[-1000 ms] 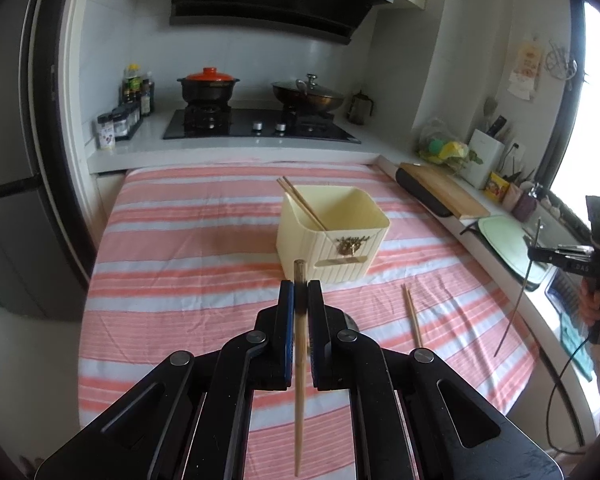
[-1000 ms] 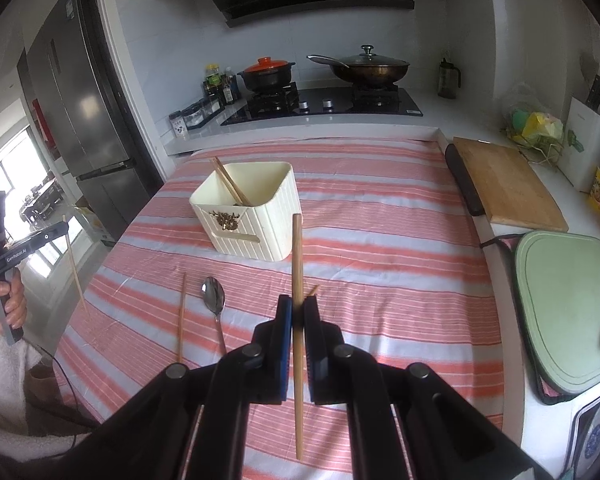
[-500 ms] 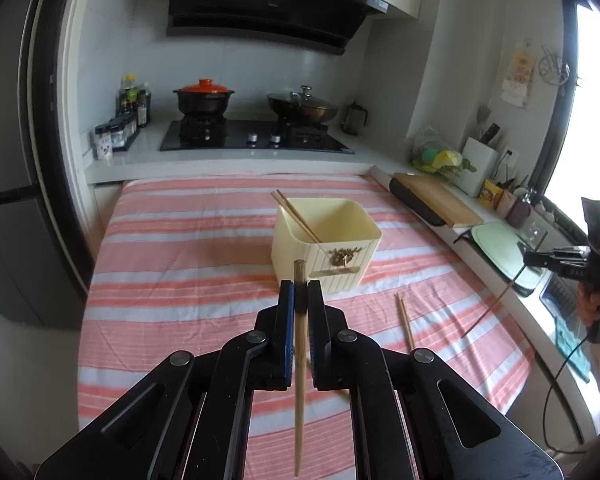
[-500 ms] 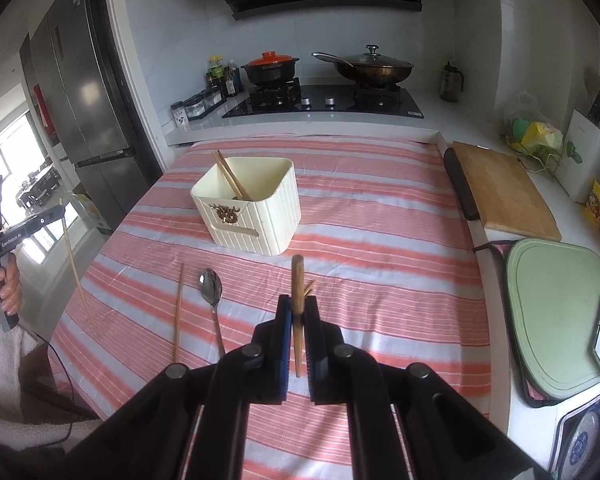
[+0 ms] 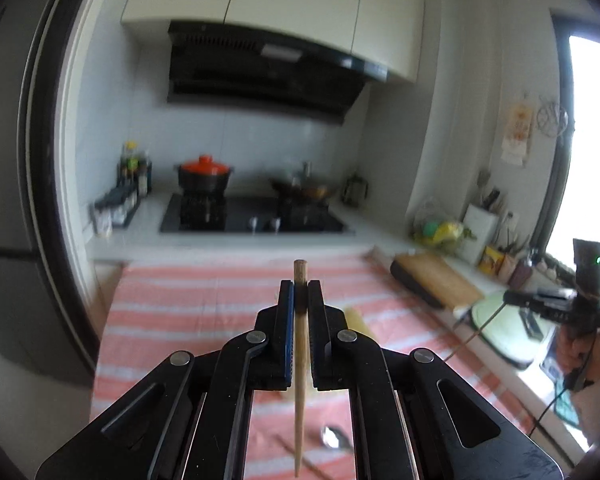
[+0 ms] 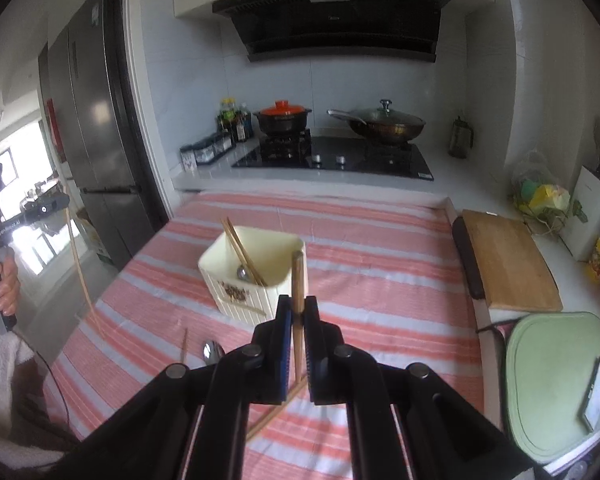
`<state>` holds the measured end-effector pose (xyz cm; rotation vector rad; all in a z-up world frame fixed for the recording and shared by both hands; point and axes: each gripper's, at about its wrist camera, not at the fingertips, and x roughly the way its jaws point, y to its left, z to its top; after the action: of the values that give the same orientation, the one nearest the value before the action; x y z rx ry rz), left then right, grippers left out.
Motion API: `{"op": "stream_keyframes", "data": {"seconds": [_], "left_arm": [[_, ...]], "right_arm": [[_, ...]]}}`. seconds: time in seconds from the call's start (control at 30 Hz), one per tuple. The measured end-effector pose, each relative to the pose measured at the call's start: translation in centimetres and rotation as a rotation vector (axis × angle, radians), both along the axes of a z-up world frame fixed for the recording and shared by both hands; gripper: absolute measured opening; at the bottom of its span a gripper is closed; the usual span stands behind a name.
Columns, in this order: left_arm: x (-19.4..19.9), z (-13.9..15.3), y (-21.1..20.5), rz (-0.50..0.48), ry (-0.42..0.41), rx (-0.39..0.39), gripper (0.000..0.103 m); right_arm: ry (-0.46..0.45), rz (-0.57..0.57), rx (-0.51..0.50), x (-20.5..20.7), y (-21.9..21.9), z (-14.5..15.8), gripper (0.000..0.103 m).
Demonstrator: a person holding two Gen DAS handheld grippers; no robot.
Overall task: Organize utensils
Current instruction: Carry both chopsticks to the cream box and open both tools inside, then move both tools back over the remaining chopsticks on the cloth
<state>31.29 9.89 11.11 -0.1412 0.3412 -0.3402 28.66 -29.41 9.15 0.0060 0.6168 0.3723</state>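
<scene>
My left gripper [image 5: 301, 294] is shut on a wooden chopstick [image 5: 300, 380] and is tilted up toward the stove. My right gripper [image 6: 296, 308] is shut on another wooden chopstick [image 6: 297, 280], just in front of the cream utensil holder [image 6: 252, 292]. The holder has chopsticks [image 6: 242, 246] and a spoon inside. A loose spoon [image 6: 211, 350] and a loose chopstick [image 6: 184, 344] lie on the striped cloth left of my right gripper. Another chopstick [image 6: 274, 412] lies under it. The left gripper shows in the right wrist view at far left [image 6: 66, 202], chopstick hanging down.
A striped cloth [image 6: 380, 272] covers the table. A wooden cutting board [image 6: 508, 256] and a green board [image 6: 556, 384] lie to the right. The stove with an orange-lidded pot [image 6: 284, 114] and a wok [image 6: 384, 124] stands behind. A fridge [image 6: 96, 128] stands at left.
My left gripper has tilted upward, so the holder has dropped out of its view. My right gripper has moved closer to the holder with its chopstick.
</scene>
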Motion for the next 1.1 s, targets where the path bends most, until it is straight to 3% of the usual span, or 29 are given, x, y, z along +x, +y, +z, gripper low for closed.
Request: {"op": "stream_keyframes", "data": {"seconds": [0.2,0.33,0.4,0.63,0.8,0.83,0.97,1.03,1.1], "left_arm": [[5.2,3.6,-1.4,0.07,-0.148,-0.101,0.004],[9.7,2.2,-3.5,0.111,-0.14,-0.112,0.004],[12.5,0.2,-4.6,0.103,-0.07,-0.113,0.004],[20.9,-8.6,-6.8,0.057,0.262,-0.127,0.004],[23.8,-13.7,-7.3,0.077,0.458,-0.133,0.006],[23.8,-14.3,-7.1,0.096,0.482,-0.139,0.008],[21.0,-13.9,-5.3,0.102,0.49,-0.141,0.05],[18.4,-13.0,-4.3,0.094,0.472,-0.057,0.055],[15.2,-13.0,-2.9,0.08,0.482,0.057,0.062]], "right_arm": [[-0.136,0.02,0.143,4.7,1.6,2.9,0.006],[-0.17,0.059,0.13,8.7,4.2,2.8,0.006],[-0.134,0.073,0.079,11.0,5.6,1.9,0.006],[0.233,0.106,-0.191,19.7,10.3,-4.2,0.006],[0.406,0.097,-0.194,23.6,11.4,-8.8,0.007],[0.413,0.094,-0.19,24.1,11.7,-9.4,0.007],[0.345,0.082,-0.154,23.3,11.5,-9.4,0.019],[0.285,0.08,-0.106,21.5,10.6,-8.8,0.035],[0.22,0.063,-0.099,18.9,9.7,-8.2,0.045]]}}
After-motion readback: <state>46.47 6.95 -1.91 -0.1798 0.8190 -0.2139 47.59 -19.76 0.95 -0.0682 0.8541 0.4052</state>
